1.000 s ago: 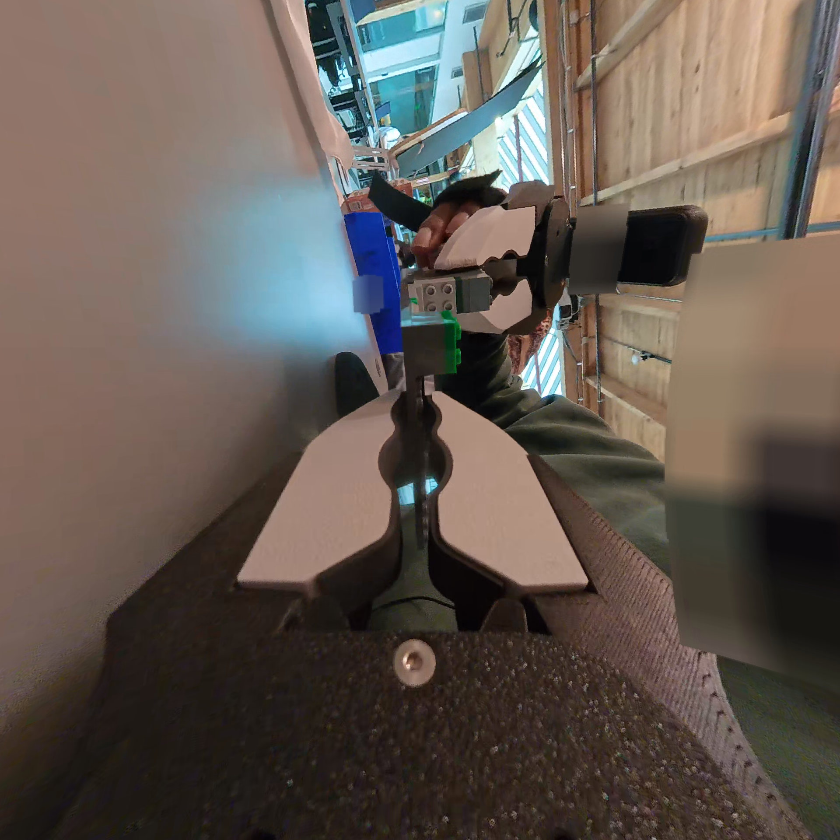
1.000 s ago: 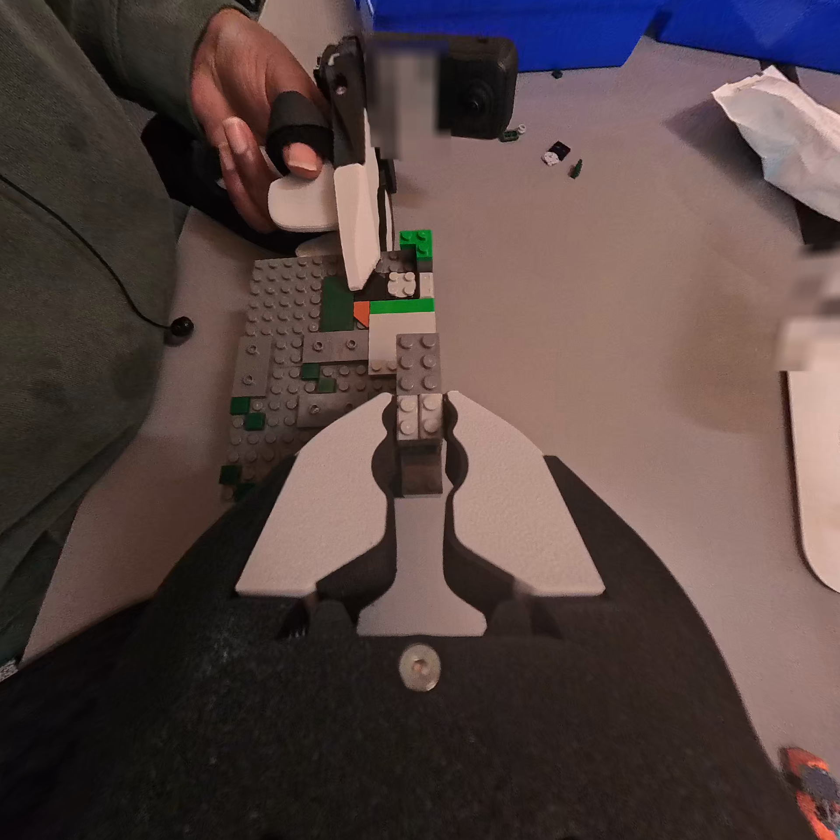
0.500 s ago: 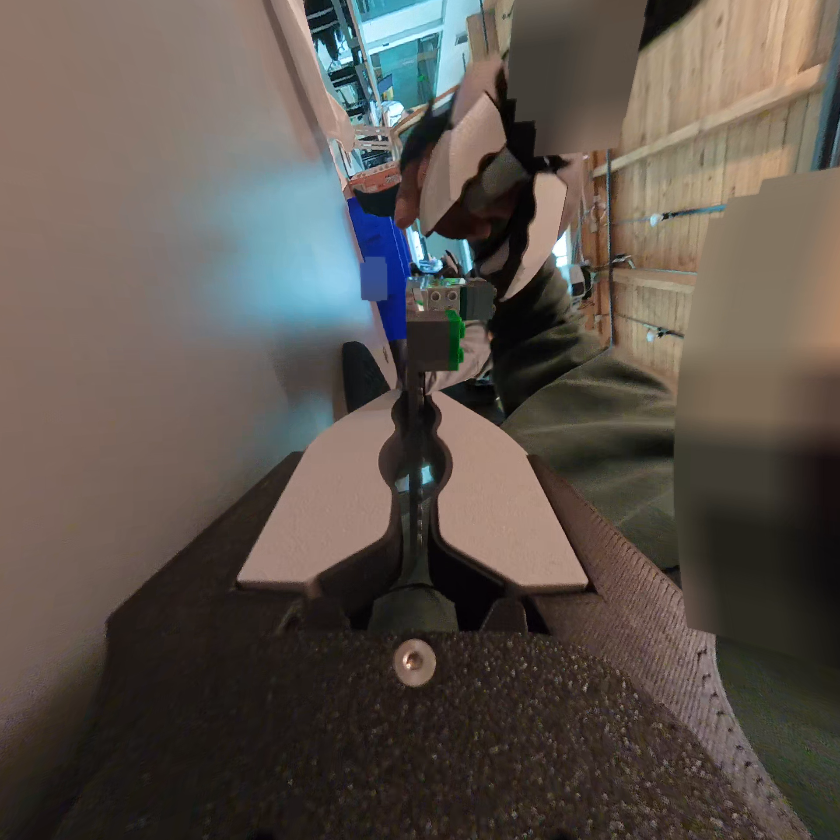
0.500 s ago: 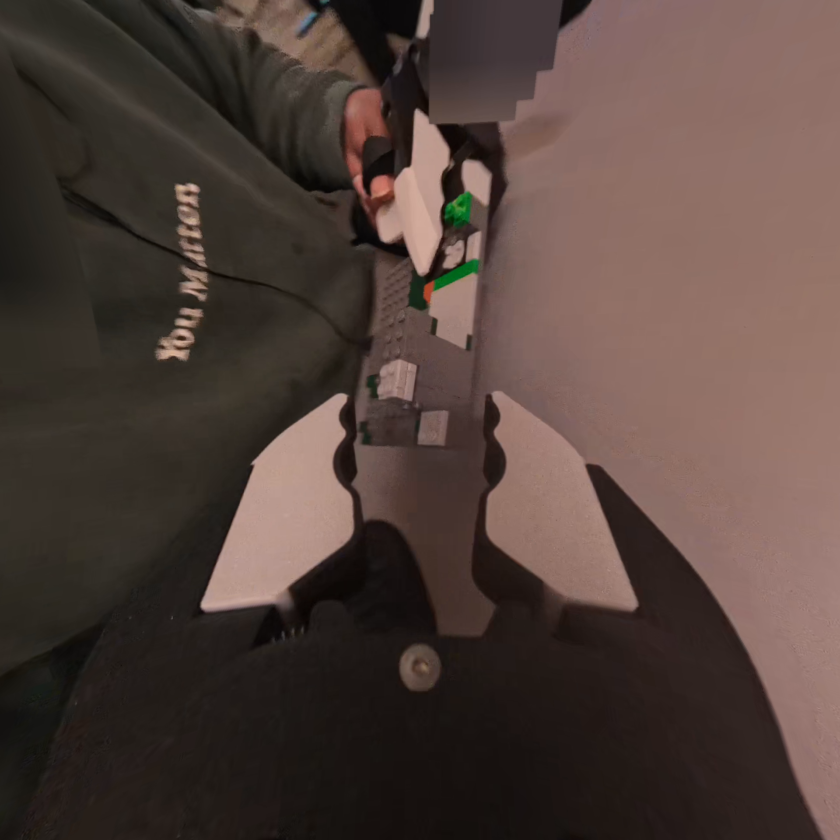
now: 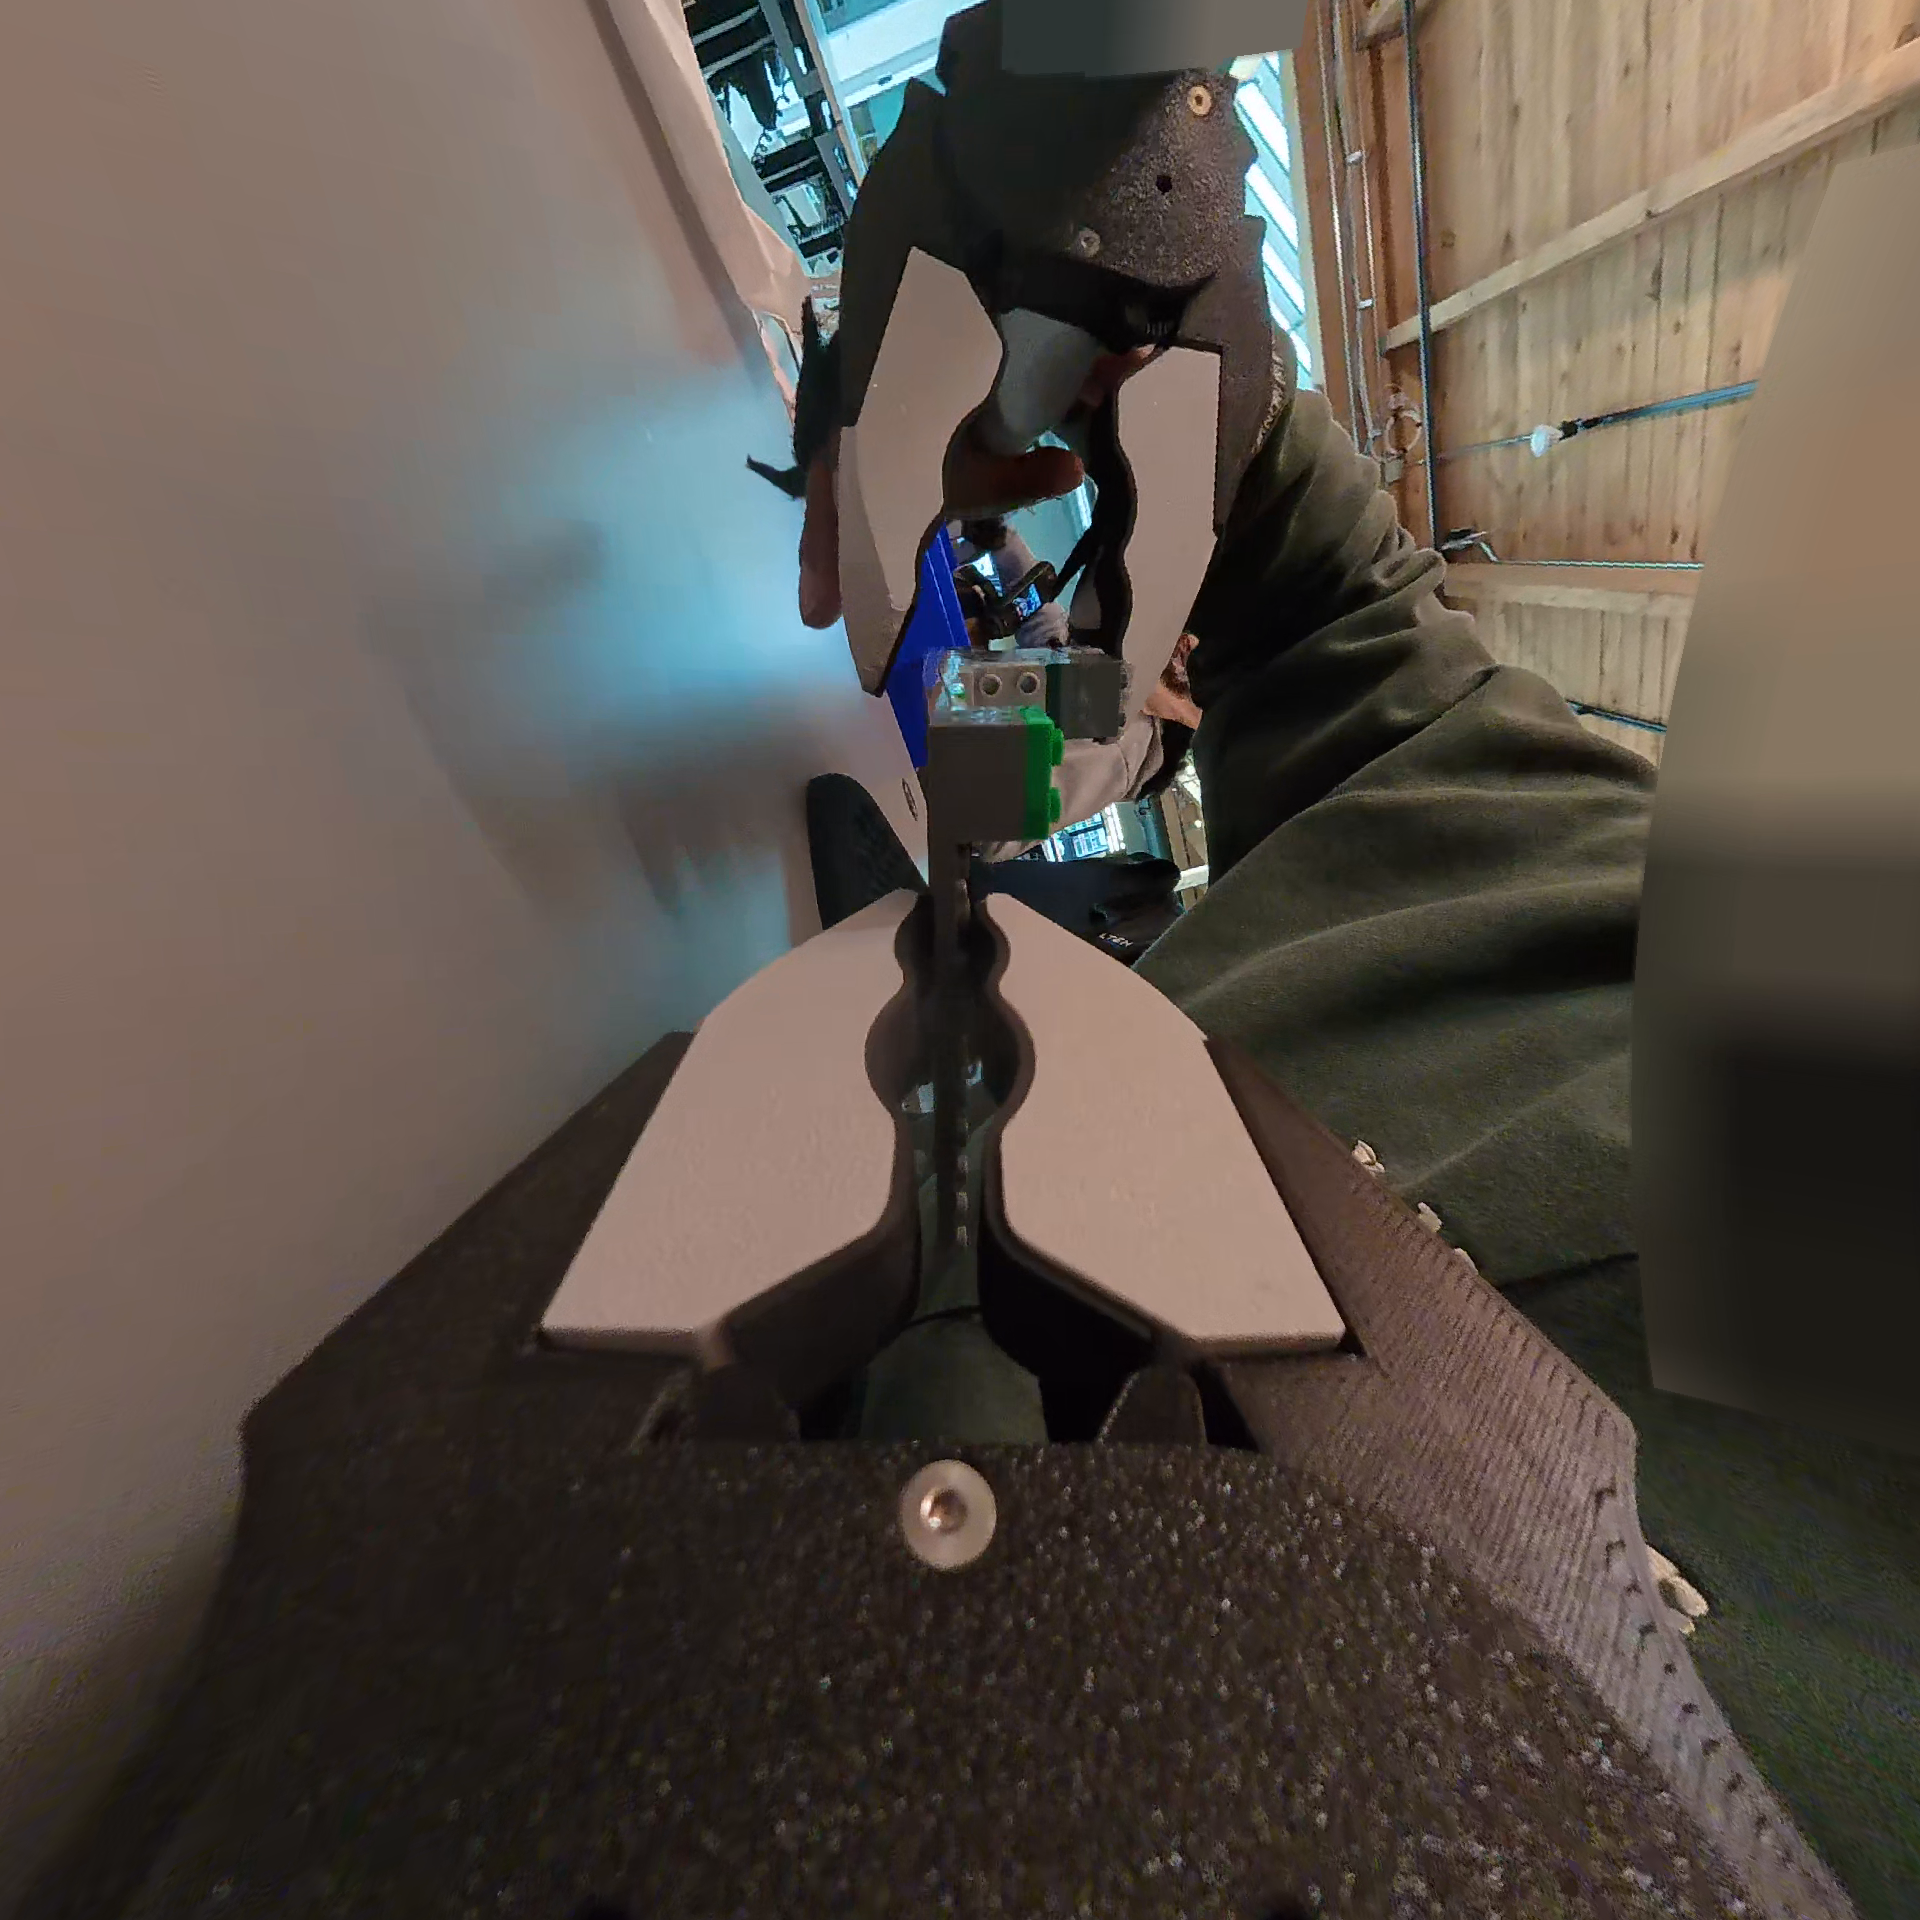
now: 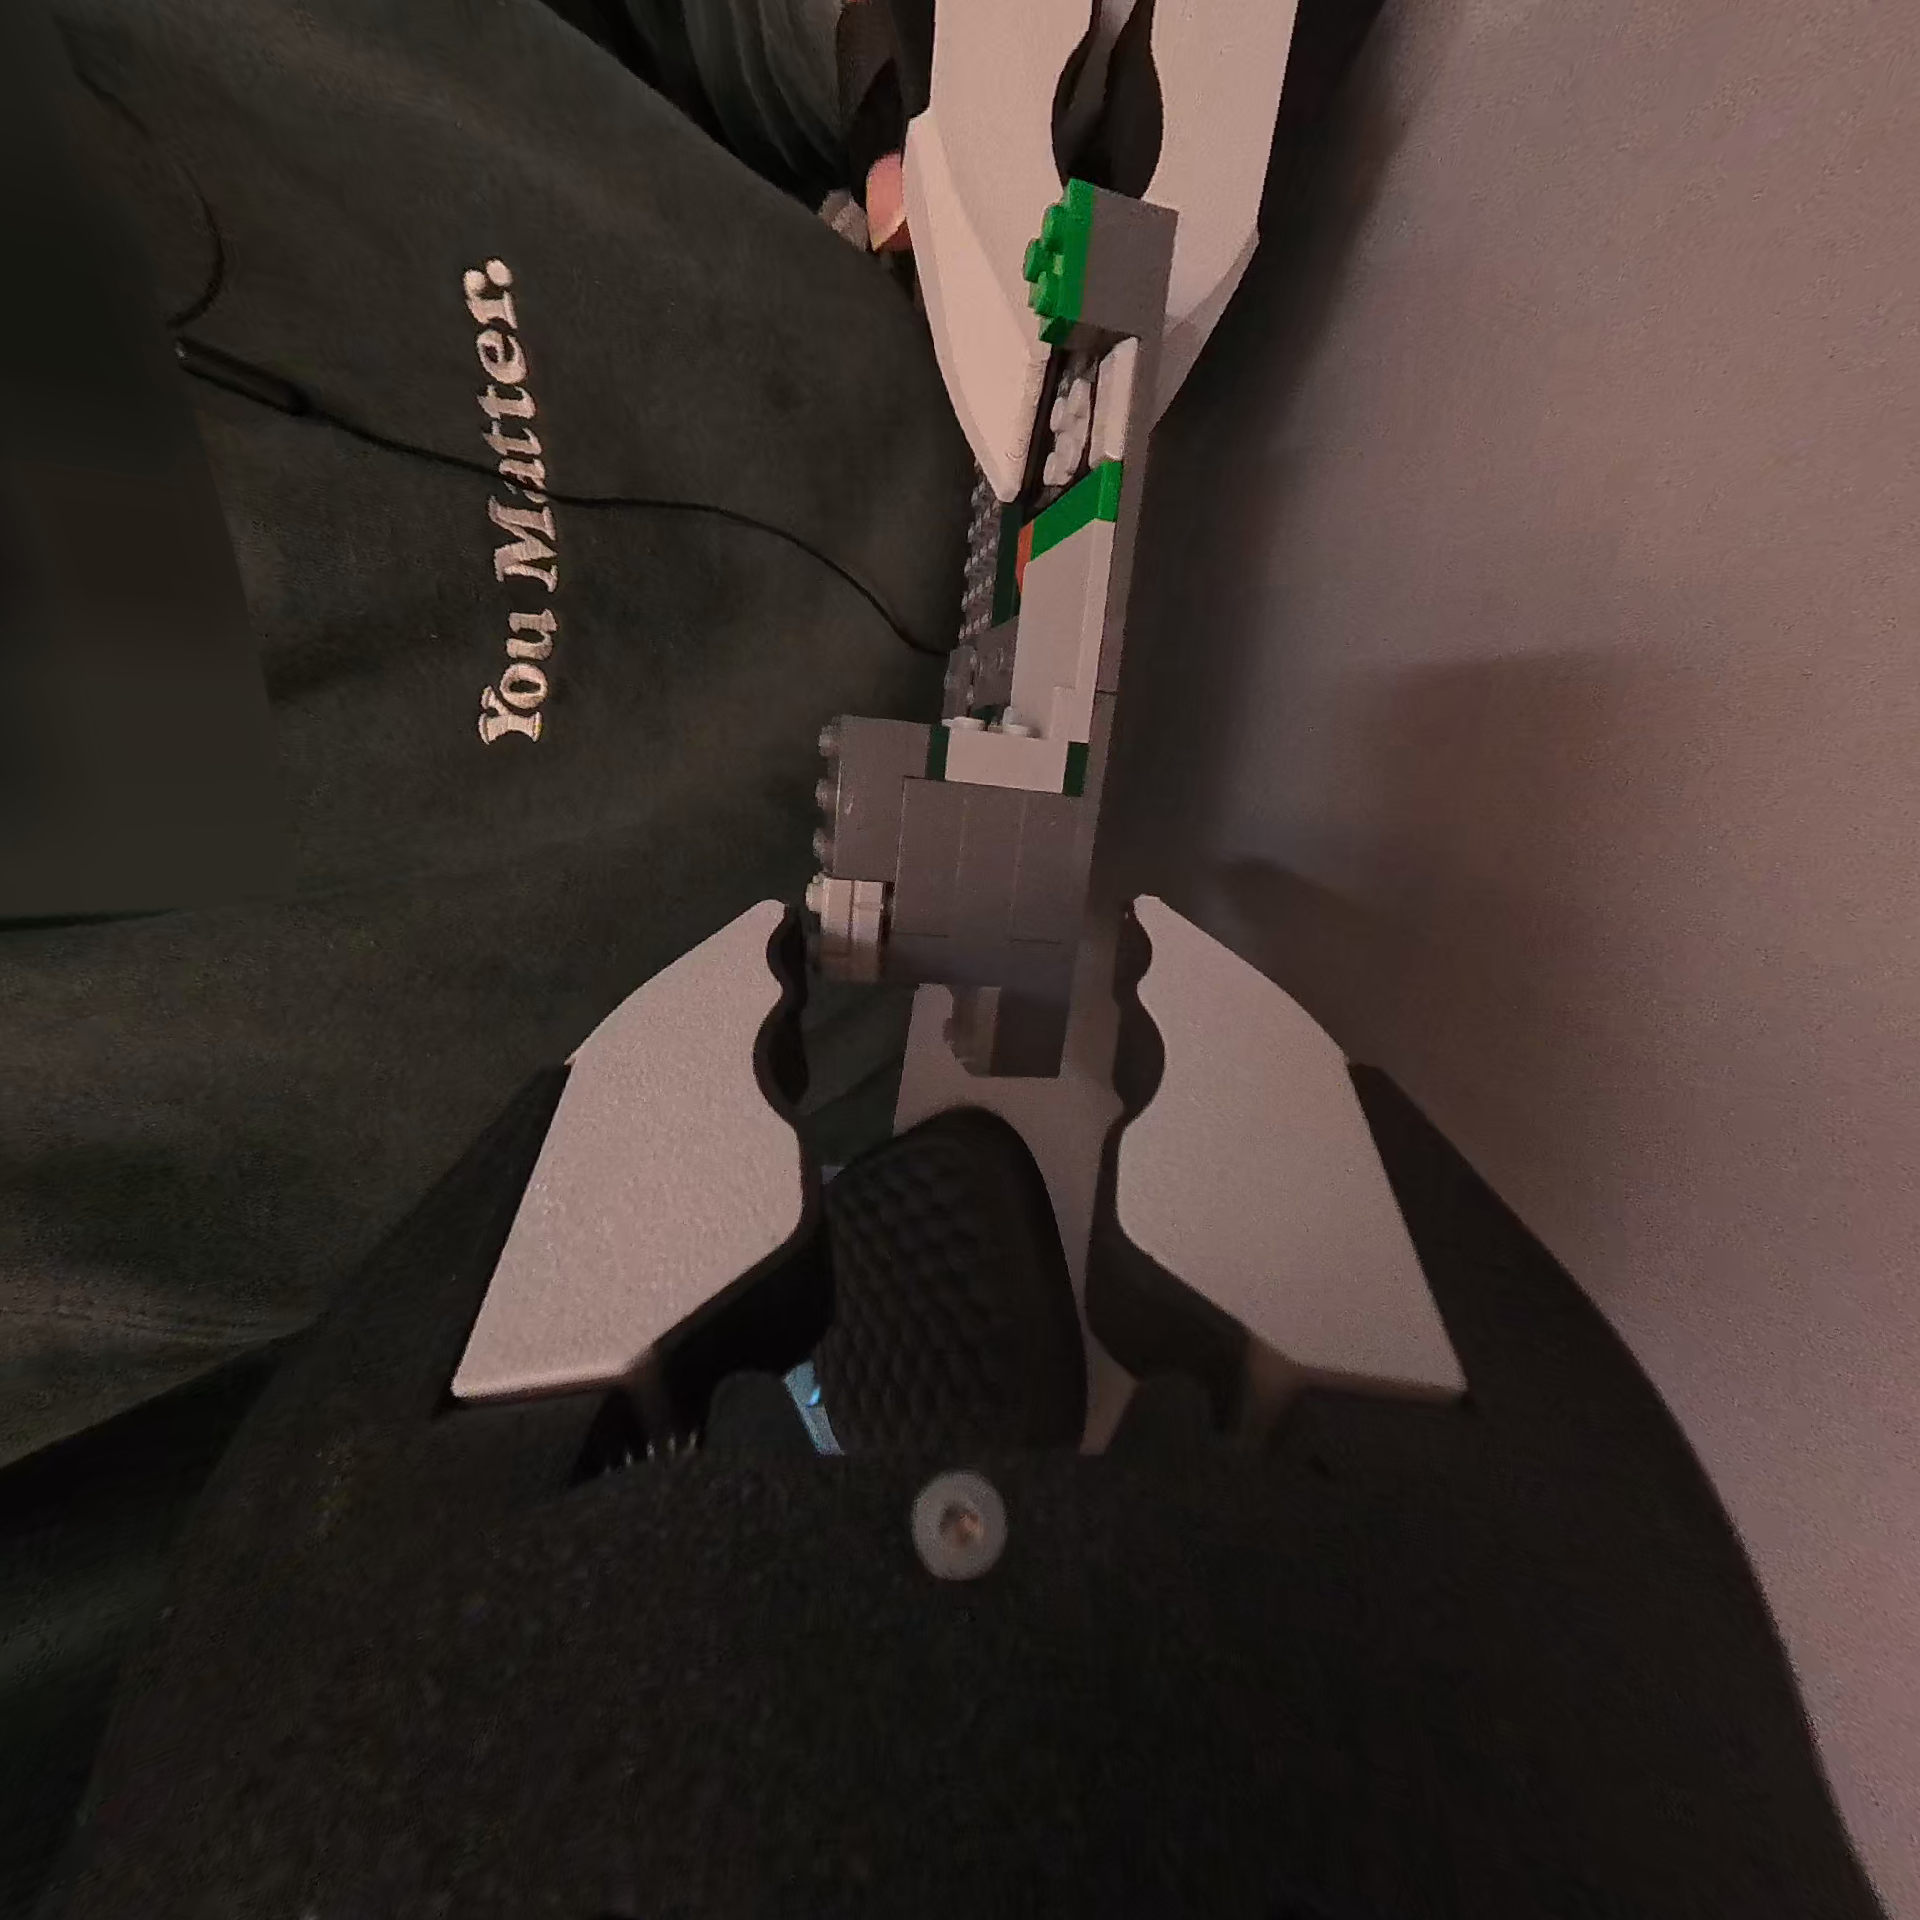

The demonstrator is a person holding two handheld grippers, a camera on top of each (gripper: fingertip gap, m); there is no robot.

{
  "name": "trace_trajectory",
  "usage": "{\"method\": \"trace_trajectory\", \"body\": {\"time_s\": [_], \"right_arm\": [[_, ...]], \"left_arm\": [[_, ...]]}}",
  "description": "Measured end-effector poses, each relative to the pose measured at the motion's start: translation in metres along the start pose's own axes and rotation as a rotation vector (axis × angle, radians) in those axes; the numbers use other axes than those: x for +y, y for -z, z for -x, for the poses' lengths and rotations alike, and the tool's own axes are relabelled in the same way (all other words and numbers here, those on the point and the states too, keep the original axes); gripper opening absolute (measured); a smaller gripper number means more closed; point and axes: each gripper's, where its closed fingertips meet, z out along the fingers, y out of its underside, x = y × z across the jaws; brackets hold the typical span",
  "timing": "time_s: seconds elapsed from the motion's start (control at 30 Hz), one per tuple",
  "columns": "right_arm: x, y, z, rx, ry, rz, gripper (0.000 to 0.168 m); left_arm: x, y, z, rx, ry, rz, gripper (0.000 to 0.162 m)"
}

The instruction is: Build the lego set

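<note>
lego build (image 6: 1049, 665): held off the table (image 6: 1558, 520) on edge, long axis running from tongs to tongs | left tongs (image 5: 951, 914): we clamp its baseplate edge | right tongs (image 6: 956, 925): spread, straddling the grey block end, nearer; we judge closing there comes next

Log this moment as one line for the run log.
left tongs: shut on lego baseplate, held edge-on | right tongs: open around grey brick stack at plate's far end | step: pressing stack, unconfirmed
</note>
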Motion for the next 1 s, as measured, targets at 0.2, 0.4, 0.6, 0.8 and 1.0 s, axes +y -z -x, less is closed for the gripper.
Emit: {"method": "trace_trajectory", "body": {"time_s": [0.2, 0.4, 0.6, 0.8, 1.0], "right_arm": [[0.002, -0.002, 0.007, -0.047, -0.003, 0.002, 0.051], [0.000, -0.005, 0.008, -0.004, 0.052, -0.016, 0.050], [-0.001, -0.010, 0.007, 0.064, 0.117, -0.014, 0.049], [0.002, -0.016, 0.009, 0.121, 0.168, 0.004, 0.048], [0.004, -0.021, 0.011, 0.151, 0.193, 0.017, 0.048]], "left_arm": [[-0.003, 0.000, -0.005, 0.029, -0.015, -0.008, 0.007], [-0.004, 0.003, -0.008, 0.043, -0.023, -0.035, 0.007], [-0.002, 0.006, -0.010, 0.031, -0.064, -0.050, 0.007], [0.000, 0.007, -0.014, 0.032, -0.105, -0.060, 0.008], [0.002, 0.007, -0.018, 0.039, -0.140, -0.060, 0.007]]}}
